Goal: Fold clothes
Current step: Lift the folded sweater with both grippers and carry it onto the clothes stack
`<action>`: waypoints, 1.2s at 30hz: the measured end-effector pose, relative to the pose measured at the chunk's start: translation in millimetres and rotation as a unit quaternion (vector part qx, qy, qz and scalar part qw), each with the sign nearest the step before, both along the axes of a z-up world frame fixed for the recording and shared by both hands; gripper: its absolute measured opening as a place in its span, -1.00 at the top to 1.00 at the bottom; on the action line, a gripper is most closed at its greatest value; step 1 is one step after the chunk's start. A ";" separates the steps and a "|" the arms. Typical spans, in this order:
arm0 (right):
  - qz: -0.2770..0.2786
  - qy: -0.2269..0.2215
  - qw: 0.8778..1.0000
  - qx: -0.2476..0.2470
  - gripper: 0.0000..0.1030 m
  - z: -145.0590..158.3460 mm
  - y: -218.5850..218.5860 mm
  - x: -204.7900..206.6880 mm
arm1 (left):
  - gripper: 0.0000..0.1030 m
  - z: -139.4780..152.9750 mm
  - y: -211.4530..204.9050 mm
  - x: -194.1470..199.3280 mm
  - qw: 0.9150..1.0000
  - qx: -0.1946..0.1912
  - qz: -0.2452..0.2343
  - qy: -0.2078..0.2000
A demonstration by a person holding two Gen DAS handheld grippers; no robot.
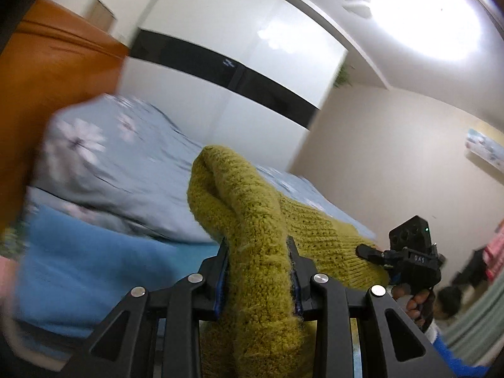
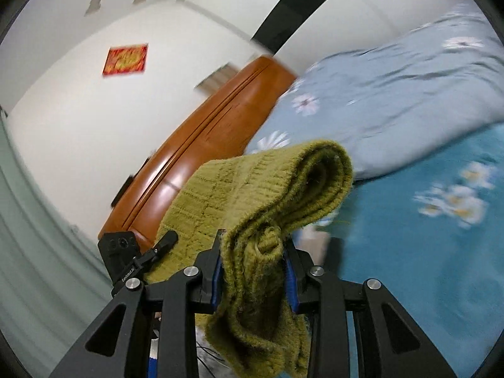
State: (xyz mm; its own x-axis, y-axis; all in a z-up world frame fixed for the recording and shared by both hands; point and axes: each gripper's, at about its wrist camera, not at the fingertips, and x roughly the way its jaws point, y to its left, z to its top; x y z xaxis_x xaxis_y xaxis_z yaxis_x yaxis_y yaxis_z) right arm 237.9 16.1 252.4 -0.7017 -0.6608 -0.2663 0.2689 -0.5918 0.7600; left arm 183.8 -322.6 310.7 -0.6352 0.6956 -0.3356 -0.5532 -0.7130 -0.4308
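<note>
Holding: olive knit sweater (image 1: 252, 220), lifted off the bed (image 1: 94, 267), one bunched edge pinched in the left hand-held gripper (image 1: 260, 271), another in the right hand-held gripper (image 2: 253, 264); both jaws pressed on thick wool. Location: garment in the air, near side of the bed, spanning between the two grippers. Far side: crumpled floral duvet (image 2: 393, 94), wooden headboard (image 2: 220, 126). Progress, judged: early. No flat, tidy fold visible; spreading, folding and setting down all remain.
</note>
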 end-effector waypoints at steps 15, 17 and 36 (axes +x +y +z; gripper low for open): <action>0.087 -0.104 0.990 0.043 0.35 -91.3 -130.2 -140.3 | 0.34 -136.0 -175.5 -90.2 0.981 0.102 0.129 -0.107; 0.093 -0.114 0.989 0.008 0.33 -107.8 -120.9 -144.7 | 0.32 -149.7 -181.2 -87.3 0.979 0.121 0.122 -0.106; 0.087 -0.078 0.992 0.056 0.14 -93.2 -113.6 -127.6 | -0.23 -140.5 -179.3 -69.2 0.977 0.111 0.162 -0.083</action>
State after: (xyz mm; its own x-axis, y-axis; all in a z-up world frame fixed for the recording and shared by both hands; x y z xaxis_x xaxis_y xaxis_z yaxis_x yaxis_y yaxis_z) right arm 110.3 -97.6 159.2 -0.5243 -0.7286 -0.4406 0.2593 -0.6295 0.7324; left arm 114.5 -501.9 170.1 -0.7838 0.5345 -0.3162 -0.2231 -0.7175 -0.6599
